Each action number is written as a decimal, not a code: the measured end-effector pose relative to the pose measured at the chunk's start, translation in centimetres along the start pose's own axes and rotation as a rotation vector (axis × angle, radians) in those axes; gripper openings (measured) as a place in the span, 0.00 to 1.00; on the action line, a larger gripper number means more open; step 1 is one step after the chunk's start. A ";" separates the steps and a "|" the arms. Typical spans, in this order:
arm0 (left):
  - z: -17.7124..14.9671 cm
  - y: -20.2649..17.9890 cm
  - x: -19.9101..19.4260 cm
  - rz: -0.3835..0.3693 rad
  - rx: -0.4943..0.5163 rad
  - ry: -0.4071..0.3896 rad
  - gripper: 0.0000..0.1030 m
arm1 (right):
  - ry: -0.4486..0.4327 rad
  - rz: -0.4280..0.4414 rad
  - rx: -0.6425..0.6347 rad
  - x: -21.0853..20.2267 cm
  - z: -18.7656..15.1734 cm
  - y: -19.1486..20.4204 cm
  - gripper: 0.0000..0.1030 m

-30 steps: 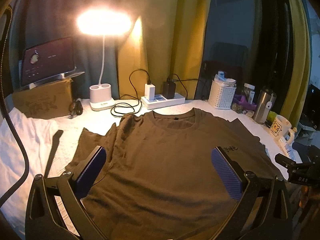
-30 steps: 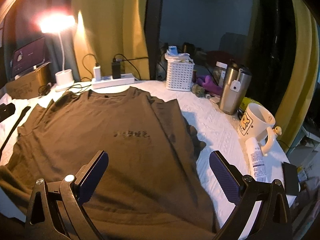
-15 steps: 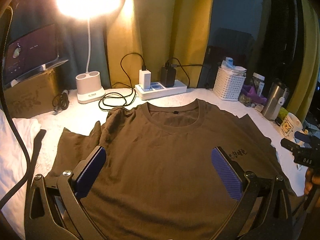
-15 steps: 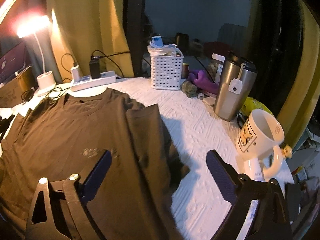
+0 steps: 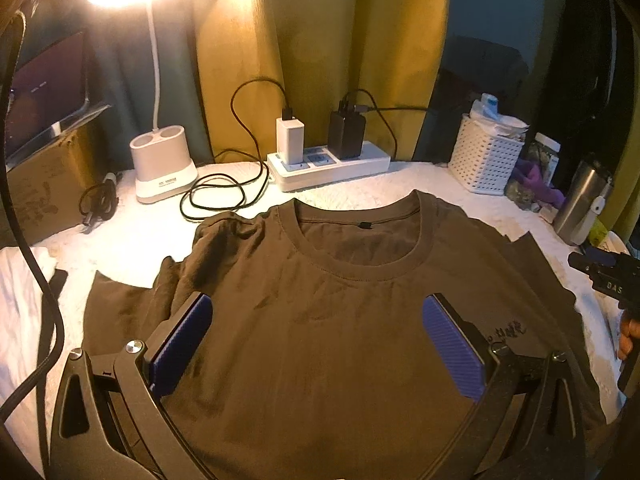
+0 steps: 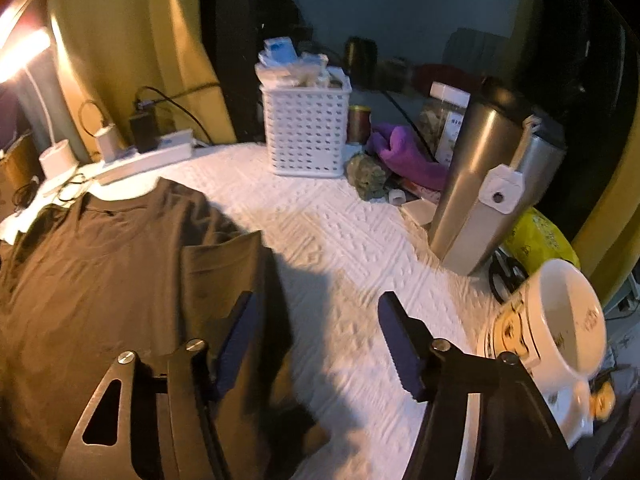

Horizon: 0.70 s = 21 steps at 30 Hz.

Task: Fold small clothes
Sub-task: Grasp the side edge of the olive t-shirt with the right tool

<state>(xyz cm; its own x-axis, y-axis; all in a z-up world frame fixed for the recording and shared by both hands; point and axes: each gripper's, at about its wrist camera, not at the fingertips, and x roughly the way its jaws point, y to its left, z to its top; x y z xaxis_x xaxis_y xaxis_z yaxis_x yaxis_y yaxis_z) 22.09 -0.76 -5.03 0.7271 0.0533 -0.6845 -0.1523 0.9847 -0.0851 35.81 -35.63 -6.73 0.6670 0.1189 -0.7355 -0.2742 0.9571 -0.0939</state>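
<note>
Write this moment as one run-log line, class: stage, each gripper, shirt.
stage: pre-fold | left gripper: open, above shirt chest | right gripper: open, at sleeve edge | brown T-shirt: flat, unfolded, neck toward power strip

The t-shirt's (image 5: 320, 352) hem is cut off by the bottom edge.

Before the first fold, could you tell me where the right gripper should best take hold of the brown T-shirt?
Probably at the sleeve edge of the brown T-shirt nearest the right gripper, coming from the bare white table cover on its right. That sleeve lies flat with its edge exposed, and the open jaws already straddle it.
</note>
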 end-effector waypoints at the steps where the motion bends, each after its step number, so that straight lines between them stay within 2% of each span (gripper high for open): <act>1: 0.1 0.0 0.3 0.002 0.000 0.006 1.00 | 0.008 -0.001 -0.001 0.7 0.2 -0.3 0.57; 5: 0.5 0.0 1.5 0.013 -0.003 0.025 1.00 | 0.061 -0.002 -0.006 4.1 0.8 -1.0 0.53; 7: 0.5 0.2 2.0 0.018 -0.006 0.037 1.00 | 0.085 0.029 0.004 5.2 0.9 -1.1 0.52; 13: 0.6 0.6 2.9 0.019 -0.019 0.058 1.00 | 0.113 0.128 -0.033 6.2 0.7 1.3 0.52; 21: 0.6 0.5 3.2 -0.002 -0.015 0.064 1.00 | 0.126 0.193 -0.056 6.6 0.9 3.5 0.52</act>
<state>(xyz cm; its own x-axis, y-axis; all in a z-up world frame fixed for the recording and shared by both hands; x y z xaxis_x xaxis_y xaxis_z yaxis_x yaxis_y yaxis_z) 24.73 0.03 -6.85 0.6833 0.0402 -0.7291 -0.1611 0.9822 -0.0968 39.88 -31.24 -11.32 0.5073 0.2610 -0.8213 -0.4289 0.9031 0.0221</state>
